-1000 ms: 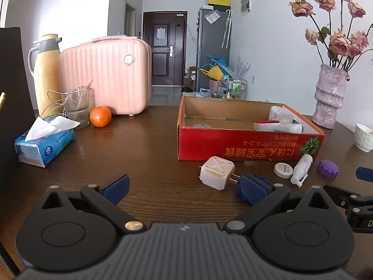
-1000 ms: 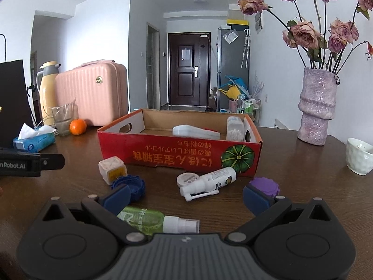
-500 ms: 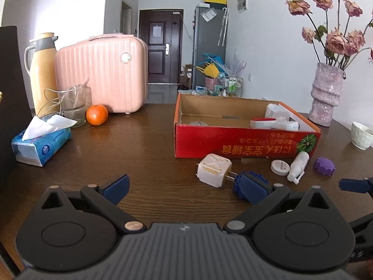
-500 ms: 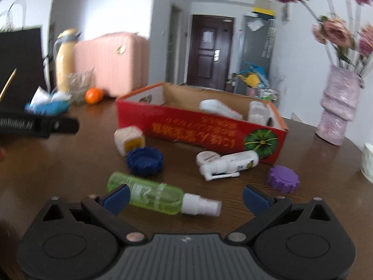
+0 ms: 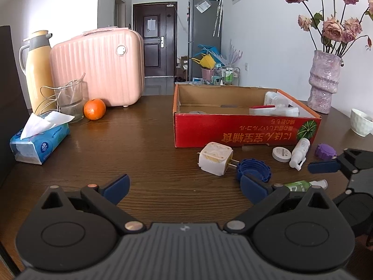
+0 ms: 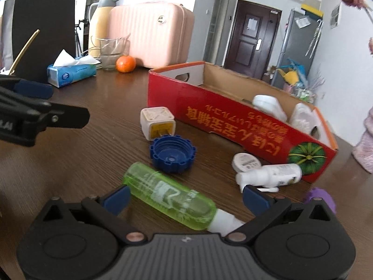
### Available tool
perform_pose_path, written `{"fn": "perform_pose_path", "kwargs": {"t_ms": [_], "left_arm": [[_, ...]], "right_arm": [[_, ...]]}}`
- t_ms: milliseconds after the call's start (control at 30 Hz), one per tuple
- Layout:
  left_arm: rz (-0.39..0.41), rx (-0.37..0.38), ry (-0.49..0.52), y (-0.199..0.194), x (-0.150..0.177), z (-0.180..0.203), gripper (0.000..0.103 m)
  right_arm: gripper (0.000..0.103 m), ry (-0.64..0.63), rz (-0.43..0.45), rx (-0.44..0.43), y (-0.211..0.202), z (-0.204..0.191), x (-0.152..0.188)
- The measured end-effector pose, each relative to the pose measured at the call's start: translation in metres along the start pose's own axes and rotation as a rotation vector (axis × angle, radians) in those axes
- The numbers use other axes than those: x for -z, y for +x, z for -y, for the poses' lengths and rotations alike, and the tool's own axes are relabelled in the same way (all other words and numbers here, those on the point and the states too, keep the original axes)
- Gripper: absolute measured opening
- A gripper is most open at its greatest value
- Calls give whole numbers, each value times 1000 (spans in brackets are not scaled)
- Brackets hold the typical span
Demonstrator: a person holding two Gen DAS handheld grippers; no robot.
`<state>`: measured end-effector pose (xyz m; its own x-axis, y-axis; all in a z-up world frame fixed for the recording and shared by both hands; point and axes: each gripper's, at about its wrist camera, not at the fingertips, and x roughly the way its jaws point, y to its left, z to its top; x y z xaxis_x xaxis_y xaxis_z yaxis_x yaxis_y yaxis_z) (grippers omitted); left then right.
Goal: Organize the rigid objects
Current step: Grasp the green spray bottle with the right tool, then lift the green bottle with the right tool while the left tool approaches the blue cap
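1. Now lower and tilted over the green bottle [image 6: 169, 197], right gripper [image 6: 185, 197], compared with a second ago; bottle much larger at lower centre of the right wrist view.
2. Spread wide, empty, bottle lying between the fingers on the counter [image 6: 77, 161].
3. Likely next: closing on it, then over to the red box [image 6: 235, 126] at centre right.
4. Left gripper [image 5: 184, 185] apart too, holding nothing, at lower centre.
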<state>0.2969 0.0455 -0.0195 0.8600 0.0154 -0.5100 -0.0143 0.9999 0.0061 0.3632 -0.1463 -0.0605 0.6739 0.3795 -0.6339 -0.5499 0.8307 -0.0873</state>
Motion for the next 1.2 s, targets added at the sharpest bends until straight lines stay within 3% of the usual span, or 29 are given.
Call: {"fn": "perform_pose_path", "kwargs": {"t_ms": [200,567,833,933,1200], "left_arm": [[-11,-1,-1,2,0,-5,103],[-12,2,3,0,0,-6,103],[-10,4,12,-1,1,-3,103],[-8,5,15,-2,2,-3,103],[-4,3,14,-2,2,-2,103]], "right_arm": [[85,55,-27,-120,11,6,2],[48,74,-16,-106,3,9,5],[42,84,-9,-72,-2,0,8],[30,95,-8,-62,-4,-4,8],[30,185,13,-15,-12,-7,13]]}}
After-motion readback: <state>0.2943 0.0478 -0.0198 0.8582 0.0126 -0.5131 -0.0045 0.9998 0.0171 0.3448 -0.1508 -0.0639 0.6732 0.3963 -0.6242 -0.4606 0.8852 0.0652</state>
